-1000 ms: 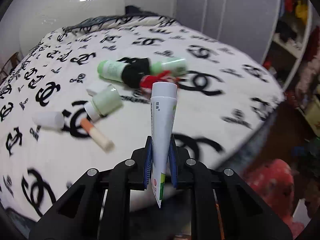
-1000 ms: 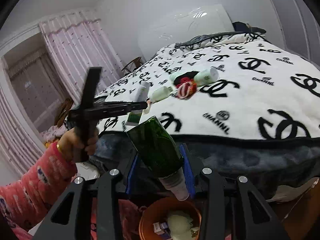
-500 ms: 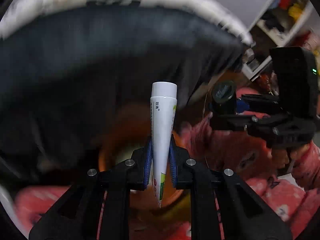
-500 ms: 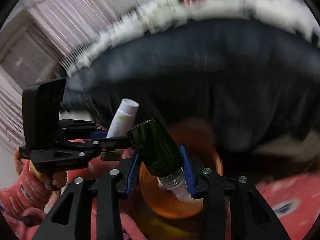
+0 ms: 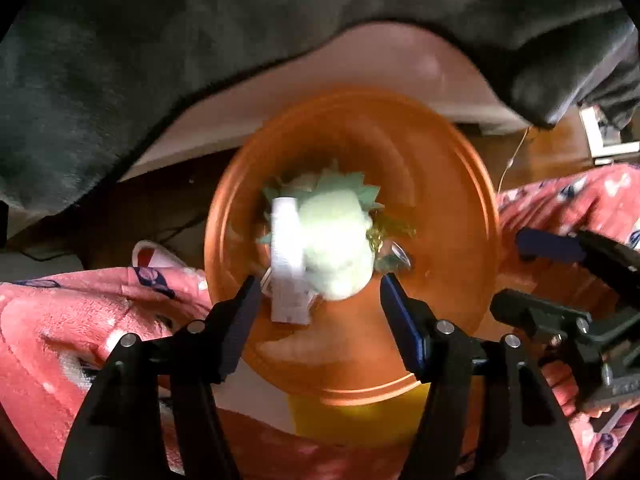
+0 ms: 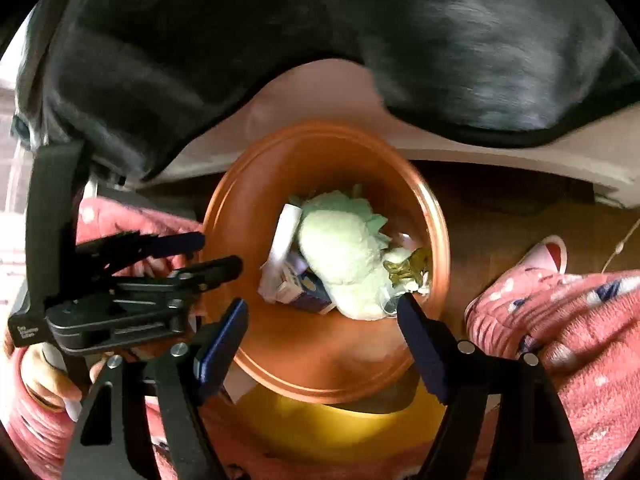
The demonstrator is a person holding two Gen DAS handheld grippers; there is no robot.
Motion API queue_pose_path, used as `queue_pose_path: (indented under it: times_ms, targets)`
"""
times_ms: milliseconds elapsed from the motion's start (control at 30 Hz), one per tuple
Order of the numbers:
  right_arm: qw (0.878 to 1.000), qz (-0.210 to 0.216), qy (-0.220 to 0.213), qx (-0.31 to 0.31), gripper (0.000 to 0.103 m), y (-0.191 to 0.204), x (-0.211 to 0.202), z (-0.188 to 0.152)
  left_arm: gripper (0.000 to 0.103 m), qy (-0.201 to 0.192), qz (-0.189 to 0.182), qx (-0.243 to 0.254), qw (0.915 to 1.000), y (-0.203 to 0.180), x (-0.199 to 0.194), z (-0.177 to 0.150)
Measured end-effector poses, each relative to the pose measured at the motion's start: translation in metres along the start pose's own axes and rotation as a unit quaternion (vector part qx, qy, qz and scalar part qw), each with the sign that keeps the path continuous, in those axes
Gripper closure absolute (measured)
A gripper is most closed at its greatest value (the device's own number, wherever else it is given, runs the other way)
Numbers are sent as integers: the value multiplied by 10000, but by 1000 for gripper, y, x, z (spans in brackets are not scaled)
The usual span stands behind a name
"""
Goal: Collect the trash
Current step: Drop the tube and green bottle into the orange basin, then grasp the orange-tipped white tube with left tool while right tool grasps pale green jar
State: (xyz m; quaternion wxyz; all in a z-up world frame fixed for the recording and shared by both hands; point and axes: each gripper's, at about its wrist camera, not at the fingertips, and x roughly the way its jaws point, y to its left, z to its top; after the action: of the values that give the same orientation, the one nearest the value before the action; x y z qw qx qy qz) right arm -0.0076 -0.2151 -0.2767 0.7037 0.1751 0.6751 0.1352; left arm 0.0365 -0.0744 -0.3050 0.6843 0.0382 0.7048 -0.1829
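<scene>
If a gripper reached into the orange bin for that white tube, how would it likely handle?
The white tube leans against the pale green plush in the orange bin, so it would probably slide or topple when nudged. It looks slim and likely light. Its smooth surface may slip between pads.

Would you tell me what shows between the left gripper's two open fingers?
In the left wrist view, the left gripper frames the orange bin, with the white tube and a pale green wad inside.
</scene>
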Motion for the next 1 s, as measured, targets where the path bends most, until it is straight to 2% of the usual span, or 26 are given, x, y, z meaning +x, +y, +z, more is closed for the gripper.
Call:
queue_pose_path:
  times_ms: [133,367,533,667,767,900,933,1000]
  targets:
    - [9999,40,-44,130,27,-3,1,0,42,-30,50,-127,9999,5,3,2]
    - [9994,50,-257,224,27,-4,-7,-3,42,-389,216,-71,9990,2,-9,-7]
    - [9988,69,-391,287,27,-5,-14,-5,42,-640,344,-62,9973,4,-26,-11]
    - [9980,47,-601,174,27,0,-24,-6,42,-850,269,-97,9960,5,-42,-15]
    - [9966,19,-825,17,25,5,-33,-8,42,-1225,220,-70,9922,5,-73,-20]
    - [9950,-26,-983,-179,25,10,-38,-10,41,-2002,186,163,9794,1,-142,-23]
    - [9945,-37,-1021,-240,25,12,-39,-10,32,-2210,158,170,9750,3,-162,-20]
    - [9934,-19,-1091,-343,25,15,-41,-11,25,-2570,92,75,9663,8,-194,-11]
